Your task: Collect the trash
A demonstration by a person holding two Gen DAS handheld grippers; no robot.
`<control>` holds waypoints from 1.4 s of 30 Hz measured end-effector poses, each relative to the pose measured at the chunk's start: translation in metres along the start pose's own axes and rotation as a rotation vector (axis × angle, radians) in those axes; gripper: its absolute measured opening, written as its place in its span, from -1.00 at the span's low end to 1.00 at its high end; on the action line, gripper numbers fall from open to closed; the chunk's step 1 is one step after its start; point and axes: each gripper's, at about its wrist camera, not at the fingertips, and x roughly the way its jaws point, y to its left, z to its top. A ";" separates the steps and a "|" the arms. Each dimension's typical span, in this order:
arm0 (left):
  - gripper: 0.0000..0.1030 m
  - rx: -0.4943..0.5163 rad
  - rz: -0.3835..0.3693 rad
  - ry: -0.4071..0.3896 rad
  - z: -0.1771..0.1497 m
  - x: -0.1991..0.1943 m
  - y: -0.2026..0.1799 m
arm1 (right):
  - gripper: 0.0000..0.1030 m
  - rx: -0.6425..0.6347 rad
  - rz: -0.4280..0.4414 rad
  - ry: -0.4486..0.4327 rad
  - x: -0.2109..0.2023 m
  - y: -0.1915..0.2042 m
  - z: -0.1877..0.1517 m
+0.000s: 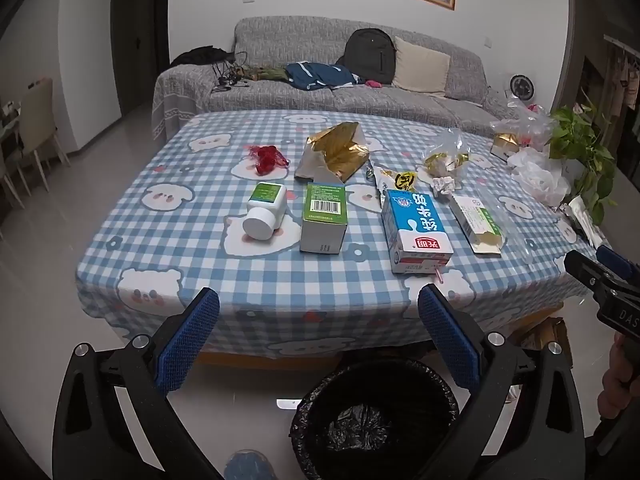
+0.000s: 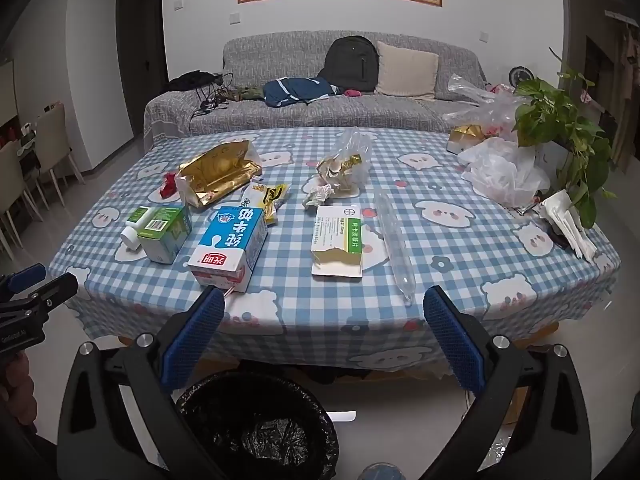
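Observation:
Trash lies spread over the checked table [image 1: 168, 264] [image 2: 460, 248]: a blue milk carton [image 1: 414, 228] [image 2: 230, 244], a green-and-white box [image 1: 324, 216] [image 2: 168, 232], a white bottle [image 1: 266, 212] [image 2: 134, 230], a torn flat medicine box [image 1: 476, 220] [image 2: 338, 240], a gold foil bag [image 1: 338, 152] [image 2: 218, 172], a red wrapper [image 1: 268, 158] and a clear plastic tube [image 2: 394, 244]. A black-lined bin [image 1: 374, 420] [image 2: 256, 428] stands on the floor in front of the table. My left gripper [image 1: 318, 312] and right gripper [image 2: 324, 308] hang open and empty above the bin, short of the table edge.
A potted plant [image 2: 560, 120], plastic bags [image 2: 504, 168] and folded white paper [image 2: 568, 220] crowd the table's right end. A grey sofa [image 1: 328, 72] with a backpack stands behind. Dining chairs [image 1: 36, 132] are at the far left.

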 end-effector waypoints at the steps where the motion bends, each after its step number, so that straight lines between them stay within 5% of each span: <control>1: 0.89 0.000 -0.001 -0.001 0.000 0.000 0.000 | 0.86 -0.007 -0.008 -0.007 0.000 0.000 0.000; 42: 0.88 0.012 -0.011 0.026 0.001 0.006 -0.006 | 0.86 0.003 -0.004 0.019 0.004 -0.004 0.000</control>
